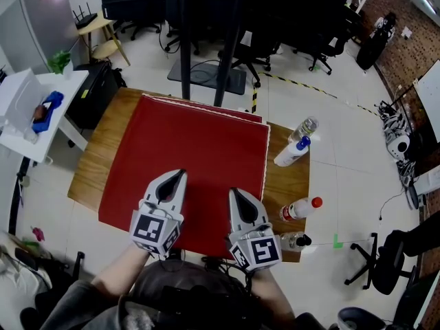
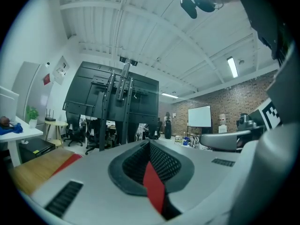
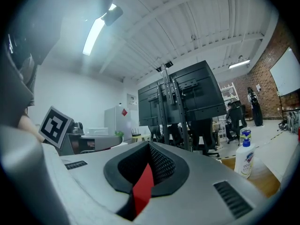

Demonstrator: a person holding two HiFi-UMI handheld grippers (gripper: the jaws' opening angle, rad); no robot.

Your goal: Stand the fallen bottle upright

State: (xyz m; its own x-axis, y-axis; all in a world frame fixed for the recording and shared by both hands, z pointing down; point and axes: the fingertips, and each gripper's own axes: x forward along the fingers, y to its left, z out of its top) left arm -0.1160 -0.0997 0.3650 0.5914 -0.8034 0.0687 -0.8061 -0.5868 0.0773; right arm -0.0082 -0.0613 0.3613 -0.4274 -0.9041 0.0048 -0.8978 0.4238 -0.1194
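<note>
Red-matted table point(image 1: 96, 163), black-capped bottle point(image 1: 294, 240) just right of right gripper point(image 1: 236, 194)

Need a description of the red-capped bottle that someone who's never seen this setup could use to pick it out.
Start at the wooden table with the red mat. On the bare wood to the right of the mat is a line of four bottles. The red-capped bottle is third from the far end, between the white bottle with the blue top and the black-capped bottle; no other bottle has a red cap.
</note>
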